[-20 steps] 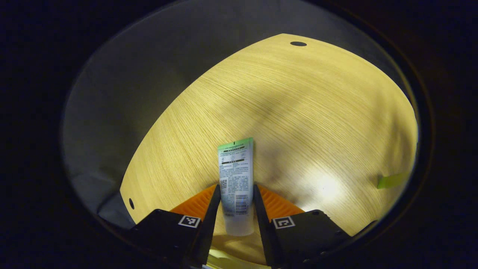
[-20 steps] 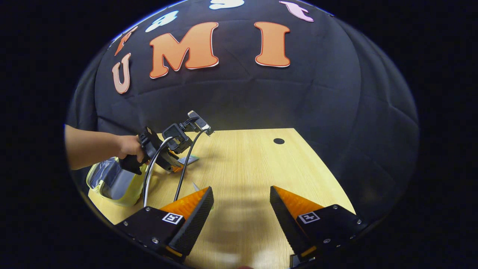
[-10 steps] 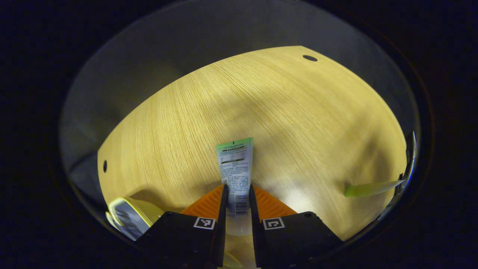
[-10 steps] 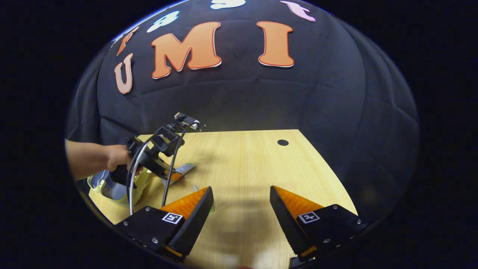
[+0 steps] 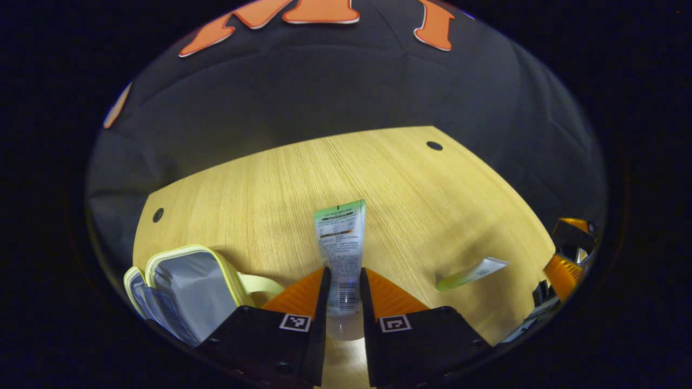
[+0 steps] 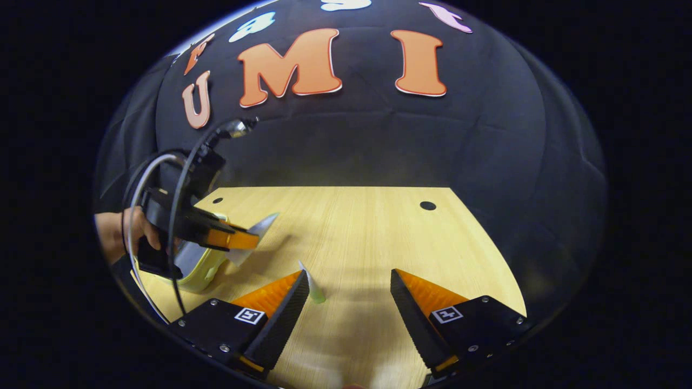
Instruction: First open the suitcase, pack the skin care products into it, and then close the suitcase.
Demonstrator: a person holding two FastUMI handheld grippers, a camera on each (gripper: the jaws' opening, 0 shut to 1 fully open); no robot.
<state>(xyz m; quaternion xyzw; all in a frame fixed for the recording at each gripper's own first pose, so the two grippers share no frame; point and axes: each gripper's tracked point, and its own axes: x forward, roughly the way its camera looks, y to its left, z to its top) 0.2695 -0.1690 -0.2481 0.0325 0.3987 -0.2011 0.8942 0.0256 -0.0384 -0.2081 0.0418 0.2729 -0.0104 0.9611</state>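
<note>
My left gripper [image 5: 343, 286] is shut on a white tube with a green end [image 5: 339, 246], which sticks out forward above the wooden table [image 5: 259, 200]. The small yellow-rimmed suitcase [image 5: 186, 283] lies open at the lower left, its grey lining showing. A second green and white tube [image 5: 471, 273] lies on the table to the right. In the right gripper view, my right gripper [image 6: 348, 292] is open over the table [image 6: 367, 232], with that second tube [image 6: 312, 285] beside its left finger. The left gripper [image 6: 227, 237] holds its tube [image 6: 263, 223] just above the suitcase [image 6: 203, 265].
A hand [image 6: 116, 232] holds the left gripper, with cables looping above it. The right gripper [image 5: 565, 262] shows at the right edge of the left gripper view. The table has small round holes [image 6: 427, 206] near its back corners. The black cloth wall stands behind.
The left gripper's fingers closed tighter on the tube, then lifted and tilted up, swinging towards the suitcase, which has come into its view. The right gripper has barely moved.
</note>
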